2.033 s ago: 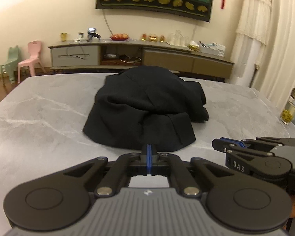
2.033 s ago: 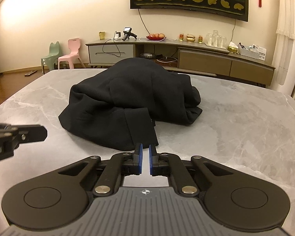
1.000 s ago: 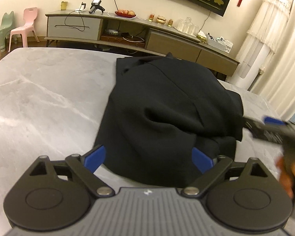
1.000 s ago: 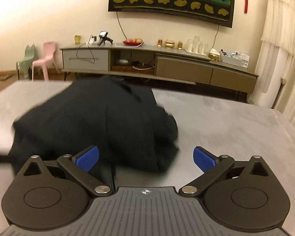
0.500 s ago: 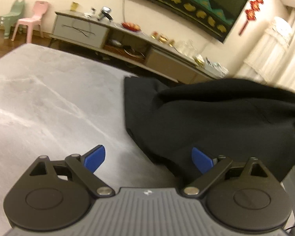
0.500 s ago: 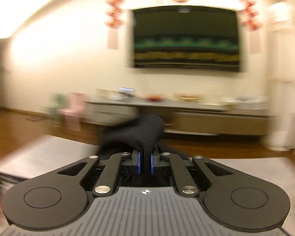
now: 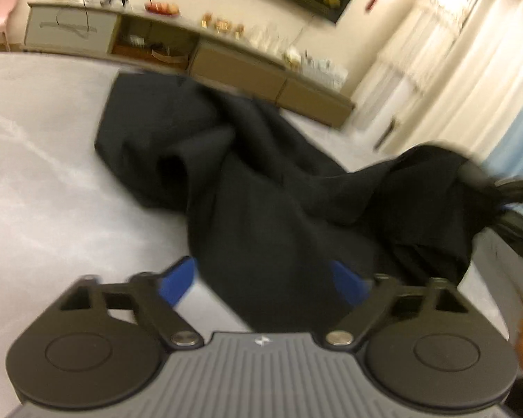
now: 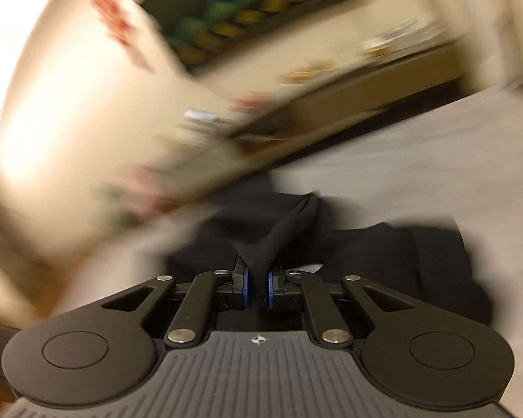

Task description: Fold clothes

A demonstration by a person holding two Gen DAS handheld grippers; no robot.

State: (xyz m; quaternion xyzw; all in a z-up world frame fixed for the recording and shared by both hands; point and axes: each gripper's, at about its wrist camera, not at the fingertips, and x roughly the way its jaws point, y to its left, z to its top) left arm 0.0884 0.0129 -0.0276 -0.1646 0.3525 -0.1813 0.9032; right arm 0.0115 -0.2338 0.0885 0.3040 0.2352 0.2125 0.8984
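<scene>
Right hand-held gripper (image 8: pixel 257 287) clenched on black garment (image 7: pixel 261 188); left hand-held gripper (image 7: pixel 263 280) closing around its hem, pads not pressing.

My right view smeared the wall hanging (image 8: pixel 261 10) and cabinet (image 8: pixel 383 83) past reading. My right gripper (image 7: pixel 516 216) was a blur cut off at the left view's edge, where cloth (image 7: pixel 261 209) hid part of the table (image 7: pixel 35 174).

The garment (image 7: pixel 261 188) is matt black woven cloth, soft and creased. The table (image 7: pixel 52 188) looks like smooth grey marbled stone with a dull sheen. The left gripper (image 7: pixel 265 282) is matt black plastic with ribbed grey housing, blue pads (image 7: pixel 177 280) and shiny metal pins. Curtains (image 7: pixel 470 80) are pale pleated fabric.
</scene>
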